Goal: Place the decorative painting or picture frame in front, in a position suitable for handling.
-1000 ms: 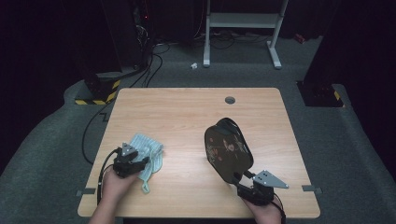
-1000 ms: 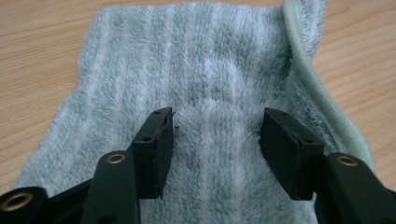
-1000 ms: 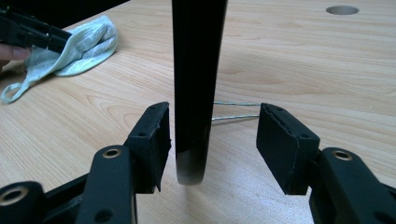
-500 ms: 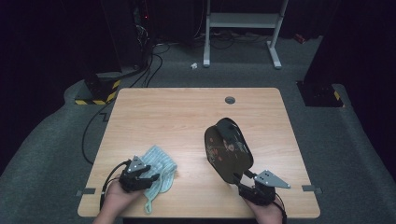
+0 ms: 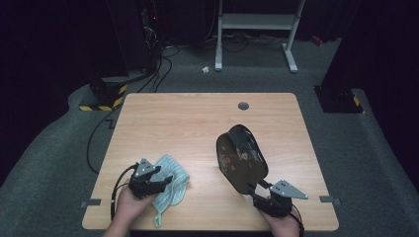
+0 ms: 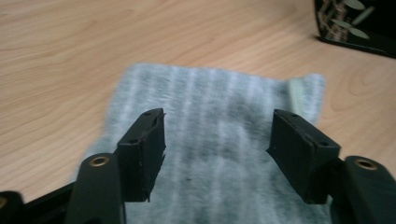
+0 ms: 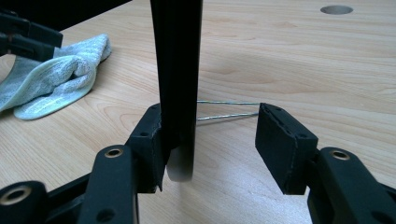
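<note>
Pale wood table [image 5: 197,123] bears our cloth [image 5: 170,180] near its front left; the left gripper [image 5: 157,183] stands over it, jaws just opening, nothing clamped. Our right gripper [image 5: 253,190], jaws apart, touches the upright plate [image 5: 240,158] with one pad.

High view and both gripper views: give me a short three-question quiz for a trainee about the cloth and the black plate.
1. True or false: the black plate lies flat on the table.
2. The left gripper has its jaws over: A the cloth, B the plate, C bare wood.
3. In the right gripper view, which pad of the right gripper touches the plate?

Key: 1 false, it stands on edge. 2 A; the jaws have just been opening and press nothing. 3 the left pad; the other stands apart.
</note>
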{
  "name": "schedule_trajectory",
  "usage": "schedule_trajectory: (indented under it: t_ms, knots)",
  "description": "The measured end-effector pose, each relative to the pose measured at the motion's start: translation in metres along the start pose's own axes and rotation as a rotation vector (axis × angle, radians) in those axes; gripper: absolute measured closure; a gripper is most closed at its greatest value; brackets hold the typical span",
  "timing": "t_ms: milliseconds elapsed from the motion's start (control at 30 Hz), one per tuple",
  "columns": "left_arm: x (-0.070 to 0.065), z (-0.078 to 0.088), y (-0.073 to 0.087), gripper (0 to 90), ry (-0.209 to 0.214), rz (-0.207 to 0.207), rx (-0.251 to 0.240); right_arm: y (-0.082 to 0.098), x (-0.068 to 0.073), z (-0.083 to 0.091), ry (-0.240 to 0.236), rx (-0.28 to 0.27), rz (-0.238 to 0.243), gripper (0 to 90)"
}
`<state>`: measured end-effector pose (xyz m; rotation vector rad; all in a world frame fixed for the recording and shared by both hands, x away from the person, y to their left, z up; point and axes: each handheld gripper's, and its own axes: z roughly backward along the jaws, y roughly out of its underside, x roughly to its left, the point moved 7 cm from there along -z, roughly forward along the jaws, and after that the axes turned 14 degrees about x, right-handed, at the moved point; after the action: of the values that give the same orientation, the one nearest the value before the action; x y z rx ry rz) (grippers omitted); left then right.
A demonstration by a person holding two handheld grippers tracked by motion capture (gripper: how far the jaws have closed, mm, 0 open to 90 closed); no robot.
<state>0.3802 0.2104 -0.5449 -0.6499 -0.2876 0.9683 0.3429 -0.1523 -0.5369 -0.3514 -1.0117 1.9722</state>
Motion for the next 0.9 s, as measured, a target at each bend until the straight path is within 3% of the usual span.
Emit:
schedule_trajectory:
  t_ms: [67, 167, 267, 333, 400, 500, 567, 633, 700, 900]
  knots:
    - [0.013, 0.002, 0.001, 33.1, -0.022, 0.045, -0.015, 0.000, -0.001, 0.001, 0.000, 0.000, -0.004, 45.2]
    - [0.028, -0.002, 0.006, 32.6, 0.027, 0.094, 0.000, 0.000, -0.001, 0.000, 0.000, 0.000, -0.007, 45.3]
    - [0.029, -0.007, 0.010, 30.0, 0.046, 0.076, 0.053, 0.001, -0.001, 0.000, 0.002, 0.005, -0.003, 45.5]
    - [0.020, -0.008, 0.011, 29.3, 0.100, 0.034, 0.063, 0.001, -0.001, 0.000, 0.003, 0.006, -0.004, 45.6]
    - [0.012, -0.008, 0.012, 25.8, 0.117, -0.020, 0.068, 0.001, -0.001, 0.000, 0.003, 0.004, -0.006, 45.5]
    - [0.001, -0.011, 0.014, 20.8, 0.084, -0.109, 0.101, 0.000, -0.001, 0.000, 0.003, 0.005, -0.004, 45.6]
    - [-0.002, -0.014, 0.016, 17.7, 0.053, -0.139, 0.120, 0.000, 0.000, -0.001, 0.002, 0.006, -0.004, 45.7]
    - [-0.006, -0.020, 0.020, 17.5, -0.005, -0.190, 0.161, 0.000, 0.000, 0.000, 0.002, 0.006, -0.004, 45.8]
    - [-0.006, -0.024, 0.022, 12.7, -0.037, -0.203, 0.177, 0.000, -0.001, 0.000, 0.002, 0.005, -0.004, 45.7]
    - [-0.002, -0.028, 0.023, 2.6, -0.037, -0.170, 0.182, 0.000, -0.001, 0.000, 0.002, 0.005, -0.005, 45.8]
